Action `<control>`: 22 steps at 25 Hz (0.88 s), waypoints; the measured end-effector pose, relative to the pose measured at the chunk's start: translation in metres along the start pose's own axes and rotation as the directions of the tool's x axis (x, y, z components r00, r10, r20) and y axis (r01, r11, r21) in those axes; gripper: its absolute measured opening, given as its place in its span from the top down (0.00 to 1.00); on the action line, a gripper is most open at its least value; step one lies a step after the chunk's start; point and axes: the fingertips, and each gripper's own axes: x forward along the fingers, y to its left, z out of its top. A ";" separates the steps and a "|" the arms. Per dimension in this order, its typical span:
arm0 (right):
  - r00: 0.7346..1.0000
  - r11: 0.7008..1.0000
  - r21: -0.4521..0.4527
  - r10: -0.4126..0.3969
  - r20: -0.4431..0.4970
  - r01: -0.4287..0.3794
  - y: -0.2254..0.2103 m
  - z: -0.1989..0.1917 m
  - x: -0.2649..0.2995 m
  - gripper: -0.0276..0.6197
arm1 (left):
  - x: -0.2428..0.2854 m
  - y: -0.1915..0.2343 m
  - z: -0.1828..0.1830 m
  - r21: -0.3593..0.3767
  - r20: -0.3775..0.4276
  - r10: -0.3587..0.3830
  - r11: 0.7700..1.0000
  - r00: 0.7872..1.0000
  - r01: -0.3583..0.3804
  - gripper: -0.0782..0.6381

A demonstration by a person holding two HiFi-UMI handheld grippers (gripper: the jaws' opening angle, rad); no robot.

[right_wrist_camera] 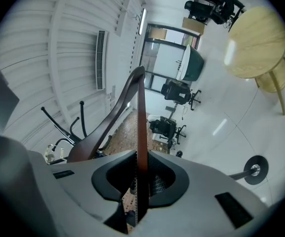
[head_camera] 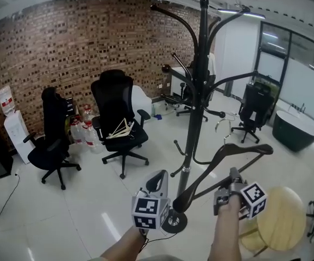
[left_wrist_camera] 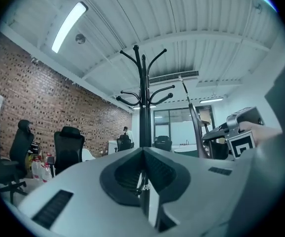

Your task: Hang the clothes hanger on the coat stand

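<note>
Two claws: right gripper (head_camera: 231, 176) pinched on the thin bar of the clothes hanger (head_camera: 218, 162), beside the coat stand (head_camera: 200, 91); left gripper (head_camera: 157, 179) closed, empty. Probably light, stiff, smooth wood; best gripped firmly mid-bar.

Dark wooden hanger (head_camera: 255, 148), glossy black stand (head_camera: 203, 64)

Bright, even light, ceiling tube (left_wrist_camera: 69, 26) lit, floor (head_camera: 111, 226) glare (soft), heavy fisheye w/ dark corners.

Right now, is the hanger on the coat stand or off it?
Off. The right gripper is shut on the hanger, held low in front of the coat stand, on none of its arms.
</note>
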 end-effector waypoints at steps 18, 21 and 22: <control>0.997 0.998 0.016 -0.055 -0.046 0.056 -0.021 0.004 0.078 0.90 | 0.041 -0.012 0.003 0.003 0.044 0.014 1.000 0.999 -0.014 0.88; 0.996 0.997 0.028 -0.065 -0.056 0.066 -0.026 0.001 0.087 0.90 | 0.046 -0.013 0.002 0.005 0.039 0.014 1.000 0.999 -0.014 0.88; 0.996 0.997 0.030 -0.068 -0.060 0.070 -0.028 -0.002 0.092 0.90 | 0.048 -0.011 0.002 0.006 0.037 0.015 1.000 0.999 -0.015 0.88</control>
